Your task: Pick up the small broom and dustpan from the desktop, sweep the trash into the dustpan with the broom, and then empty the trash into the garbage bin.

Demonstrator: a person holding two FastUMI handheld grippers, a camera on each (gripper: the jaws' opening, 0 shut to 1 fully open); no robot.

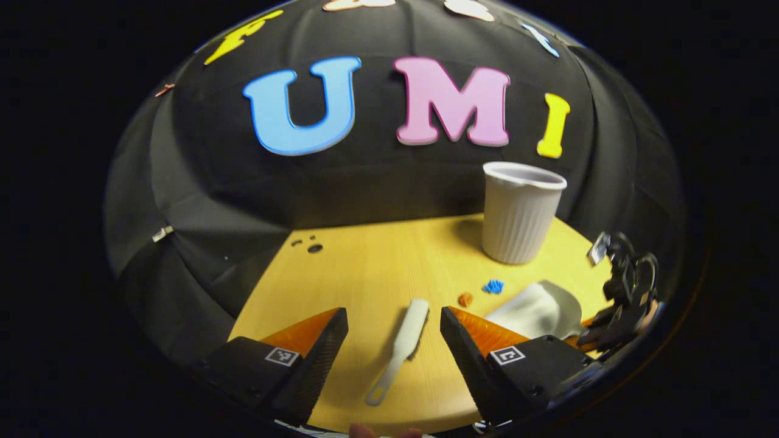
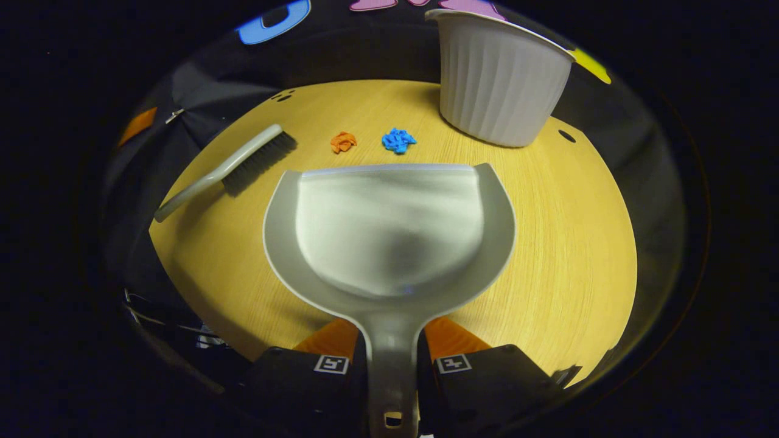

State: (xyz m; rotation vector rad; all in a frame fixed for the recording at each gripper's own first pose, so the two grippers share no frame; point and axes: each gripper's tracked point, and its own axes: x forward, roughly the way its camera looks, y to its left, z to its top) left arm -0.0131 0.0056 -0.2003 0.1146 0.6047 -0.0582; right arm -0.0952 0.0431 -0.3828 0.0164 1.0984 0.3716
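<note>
A small grey broom (image 1: 401, 347) (image 2: 231, 169) lies on the round wooden table (image 1: 365, 267) (image 2: 566, 243), straight ahead of my left gripper (image 1: 394, 331), whose fingers stand open on either side of it and above it. My right gripper (image 2: 391, 347) is shut on the handle of the grey dustpan (image 2: 389, 237) (image 1: 535, 310), whose front lip faces two bits of trash. The orange scrap (image 2: 343, 142) (image 1: 465, 298) and the blue scrap (image 2: 398, 140) (image 1: 493, 286) lie just beyond that lip. The ribbed white garbage bin (image 2: 496, 79) (image 1: 520, 213) stands upright behind them.
The right gripper (image 1: 621, 304) and the hand holding it show at the right edge of the left gripper view. Small holes (image 1: 313, 246) mark the table near its far left rim. Black cloth walls close round the table.
</note>
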